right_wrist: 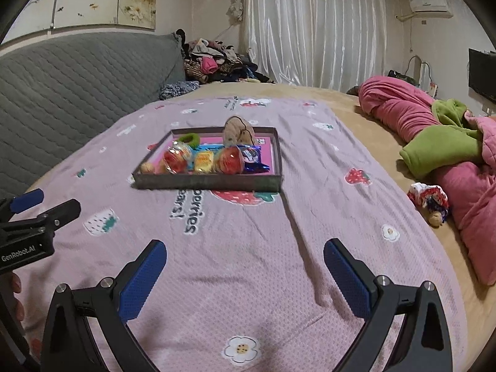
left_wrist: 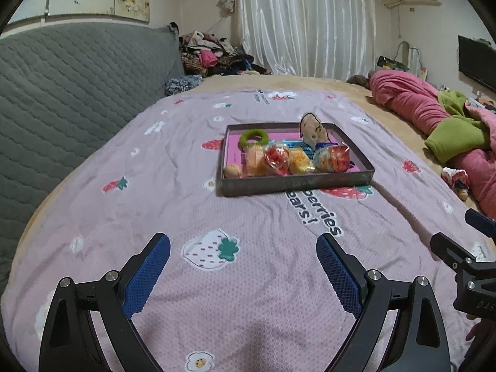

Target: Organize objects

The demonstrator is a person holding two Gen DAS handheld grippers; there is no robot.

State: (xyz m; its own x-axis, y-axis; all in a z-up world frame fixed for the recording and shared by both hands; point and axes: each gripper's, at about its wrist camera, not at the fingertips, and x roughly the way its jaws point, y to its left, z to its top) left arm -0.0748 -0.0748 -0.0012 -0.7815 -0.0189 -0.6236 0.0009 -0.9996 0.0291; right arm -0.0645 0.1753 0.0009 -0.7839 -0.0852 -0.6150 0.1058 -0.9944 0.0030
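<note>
Tray (left_wrist: 297,183) of snacks sits on bed at 12 o'clock, well apart from us. Left tool (left_wrist: 243,274) and right tool (right_wrist: 245,277): both spread, empty. Risk we see: soft blanket (left_wrist: 155,204) lets tray tip, wrapped snacks slip.

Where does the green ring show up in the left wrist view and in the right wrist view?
Left wrist view: the green ring lies in the tray's far left corner, just above picture centre.
Right wrist view: the green ring sits in the same far left corner, left of centre.
Shared landmark: the brown plush toy at the tray's far side.
</note>
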